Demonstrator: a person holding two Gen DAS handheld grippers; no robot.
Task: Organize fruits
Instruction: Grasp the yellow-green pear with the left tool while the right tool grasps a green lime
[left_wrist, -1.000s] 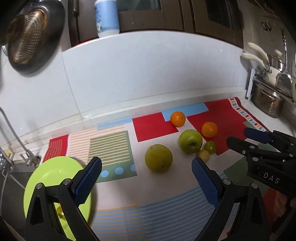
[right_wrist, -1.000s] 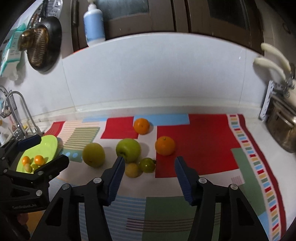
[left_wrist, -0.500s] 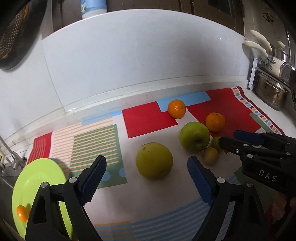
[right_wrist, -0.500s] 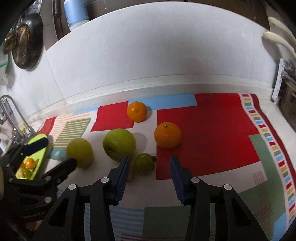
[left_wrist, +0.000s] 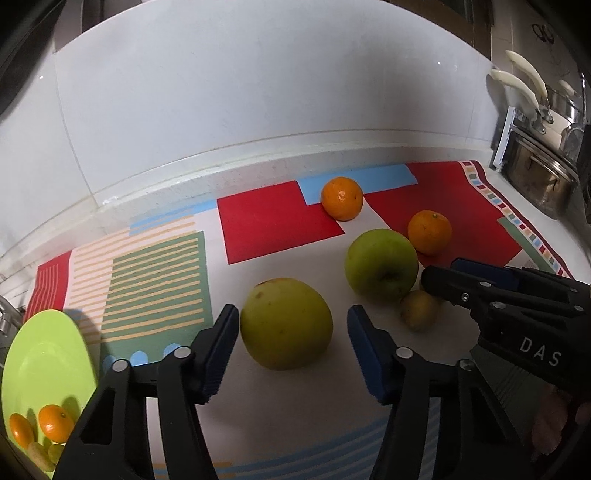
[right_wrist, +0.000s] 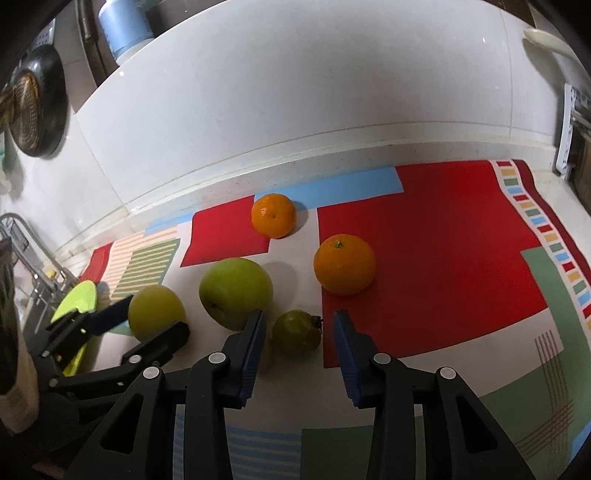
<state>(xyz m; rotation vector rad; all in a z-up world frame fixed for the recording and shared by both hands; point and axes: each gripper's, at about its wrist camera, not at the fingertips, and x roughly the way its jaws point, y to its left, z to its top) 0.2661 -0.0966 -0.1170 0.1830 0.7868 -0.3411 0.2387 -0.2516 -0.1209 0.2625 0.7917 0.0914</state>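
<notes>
Both wrist cameras look steeply down, close over the patterned mat (left_wrist: 280, 225) toward the white backsplash (right_wrist: 295, 110). The left view sits further left, the right view further right. Both share the green apple (left_wrist: 380, 262) (right_wrist: 236, 291).

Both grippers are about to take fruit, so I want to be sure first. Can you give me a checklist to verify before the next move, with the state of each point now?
1. Large yellow-green round fruit lies between the left gripper fingers: ok.
2. Left jaws are closing; pads pressing the fruit already: not ok, gaps show both sides.
3. Small dark green fruit with stem sits between the right gripper fingers: ok.
4. Right jaws are closing; pads touching it: not ok.
5. Big green apple is clear of the right gripper's inner finger: cannot tell.
6. Lime green plate has free room for more fruit: ok.
</notes>
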